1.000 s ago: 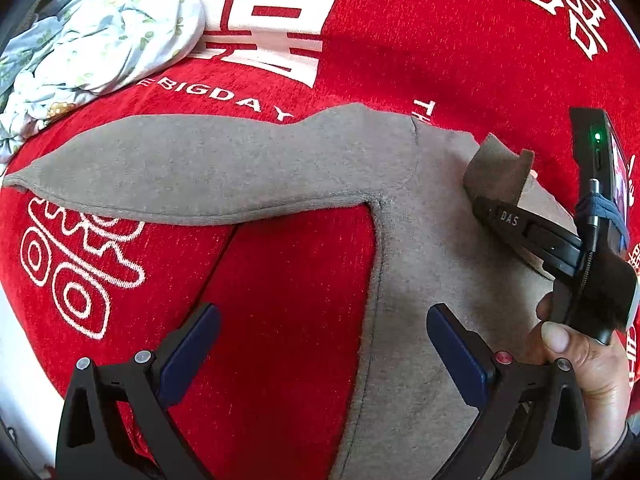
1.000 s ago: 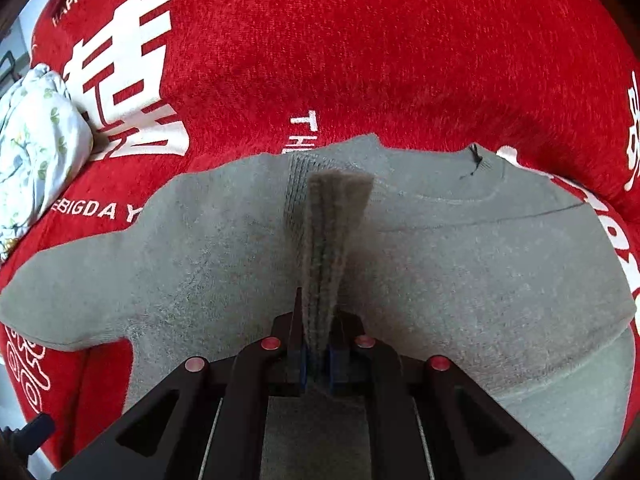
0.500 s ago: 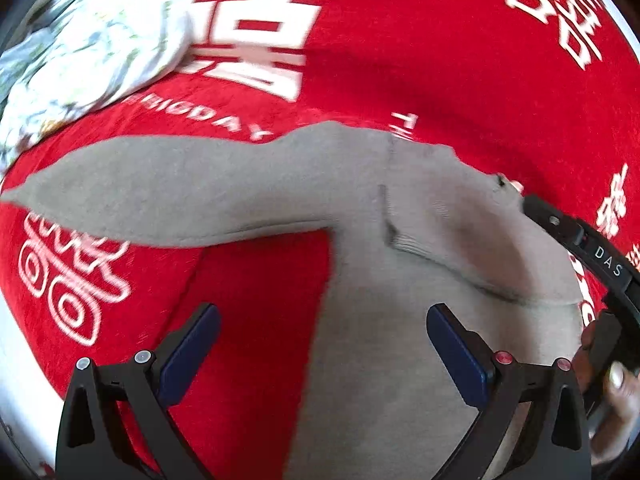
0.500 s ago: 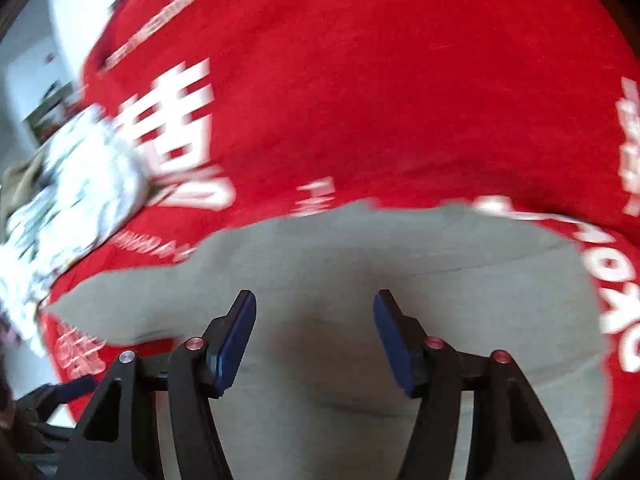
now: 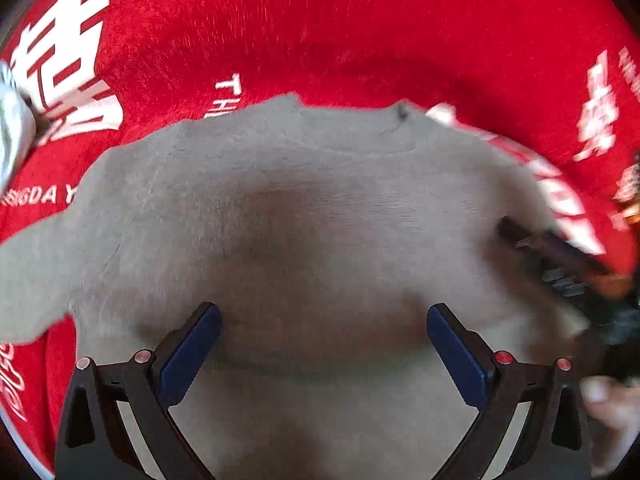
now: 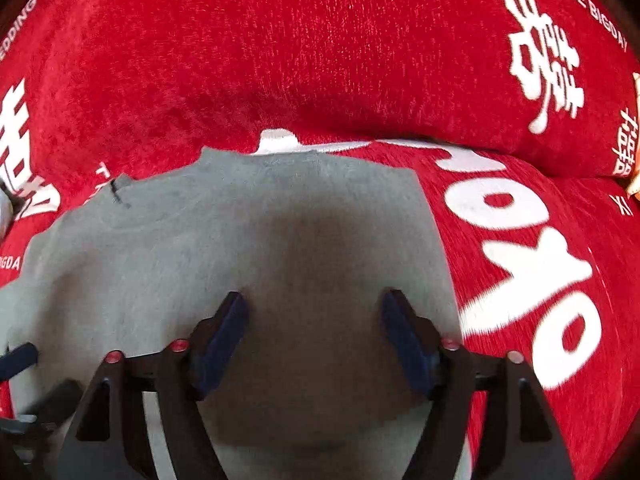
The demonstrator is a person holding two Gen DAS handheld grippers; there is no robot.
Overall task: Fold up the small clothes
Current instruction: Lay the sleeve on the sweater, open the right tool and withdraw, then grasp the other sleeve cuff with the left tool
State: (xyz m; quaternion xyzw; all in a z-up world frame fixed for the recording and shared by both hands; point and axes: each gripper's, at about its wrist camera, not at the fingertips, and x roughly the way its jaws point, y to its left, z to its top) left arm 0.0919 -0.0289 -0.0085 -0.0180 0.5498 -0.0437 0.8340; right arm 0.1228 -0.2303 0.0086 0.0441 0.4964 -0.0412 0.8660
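Observation:
A small grey knit sweater (image 5: 312,216) lies flat on the red cloth, neckline away from me; its left sleeve stretches out to the left. My left gripper (image 5: 324,340) hovers over the sweater's middle, open, with nothing between its blue pads. In the right wrist view the same sweater (image 6: 240,232) fills the lower left, its right side ending in a straight edge. My right gripper (image 6: 316,332) hangs over that right part, its jaws still opening, empty. The right gripper's black body (image 5: 560,264) shows blurred at the right of the left wrist view, with a hand (image 5: 612,404) below it.
A red plush cloth (image 6: 320,60) with white lettering covers the whole surface. A pale floral bundle (image 5: 10,136) lies at the far left edge. The left gripper's fingers (image 6: 20,356) peek in at the right wrist view's left edge.
My right gripper let go of the folded sleeve and opened; the sleeve now lies on the body. Both grippers swept to the right across the sweater.

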